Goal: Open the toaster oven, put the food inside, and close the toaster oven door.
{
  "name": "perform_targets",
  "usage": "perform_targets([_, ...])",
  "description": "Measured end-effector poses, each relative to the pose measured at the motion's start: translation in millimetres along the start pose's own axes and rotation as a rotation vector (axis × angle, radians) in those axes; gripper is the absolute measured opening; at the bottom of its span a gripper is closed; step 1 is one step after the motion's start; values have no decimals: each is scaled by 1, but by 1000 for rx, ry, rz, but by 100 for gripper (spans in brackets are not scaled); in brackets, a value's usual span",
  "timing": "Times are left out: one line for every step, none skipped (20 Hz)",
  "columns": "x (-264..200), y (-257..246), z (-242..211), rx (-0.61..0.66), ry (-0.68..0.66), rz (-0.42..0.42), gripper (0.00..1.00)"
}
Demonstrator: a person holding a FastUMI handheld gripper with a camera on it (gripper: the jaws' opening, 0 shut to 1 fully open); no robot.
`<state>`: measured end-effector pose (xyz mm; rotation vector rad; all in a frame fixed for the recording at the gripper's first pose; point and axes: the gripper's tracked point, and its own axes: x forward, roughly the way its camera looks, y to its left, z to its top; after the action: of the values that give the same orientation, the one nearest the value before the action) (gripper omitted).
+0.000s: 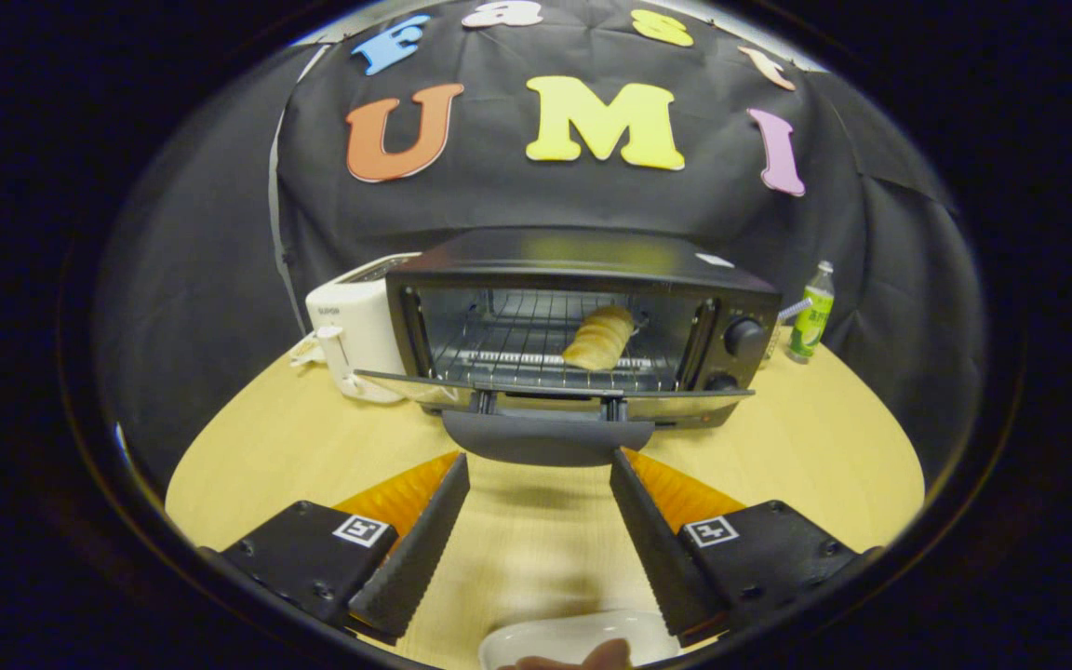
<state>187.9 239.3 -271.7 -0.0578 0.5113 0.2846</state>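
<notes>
Toaster oven (pixel 582 321) sits on the wooden table (pixel 313 447), door (pixel 550 398) dropped flat, its handle toward the fingers. The food, a pale ridged bread roll (pixel 599 338), lies on the wire rack (pixel 517 349) inside, right of centre.

Gripper (pixel 541 470) hangs just short of the door handle, fingers spread wide with nothing between them but bare table. They touch nothing.

Judgement: opening and loading look done; the step in hand is the last one, closing the door. The next move calls for getting under or against the handle's edge and swinging the door up on its hinge until it seats. A push would probably serve better than a pinch.

White toaster (pixel 355 340) stands just left of the oven, green bottle (pixel 811 316) off to its right. A white dish (pixel 582 637) lies below the fingers, with a fingertip (pixel 606 656) on it.
</notes>
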Motion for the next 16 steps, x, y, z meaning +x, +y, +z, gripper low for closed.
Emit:
perform_targets([5, 0, 7, 0, -18, 0, 100])
perform_targets([9, -2, 12, 4, -31, -1, 100])
perform_targets([10, -3, 20, 20, -47, -1, 100])
perform_targets([7, -8, 37, 34, -65, 4, 100])
perform_targets([2, -8, 47, 39, -86, 7, 100])
perform_targets([-5, -9, 55, 41, -110, 8, 100])
perform_targets([-12, -9, 64, 37, -129, 8, 100])
perform_targets([-22, -9, 71, 35, -145, 9, 100])
perform_targets([-34, -8, 79, 33, -161, 15, 100])
perform_targets([-47, -2, 81, 27, -181, 20, 100])
perform_targets([-64, -3, 89, 22, -201, 20, 100])
perform_targets([-81, -3, 97, 20, -220, 25, 100])
perform_targets([-98, -2, 103, 15, -231, 33, 100])
perform_targets([-116, -2, 110, 7, -242, 41, 100])
perform_targets([-135, -5, 116, 2, -254, 39, 100])
perform_targets([-156, -9, 123, -1, -271, 37, 100])
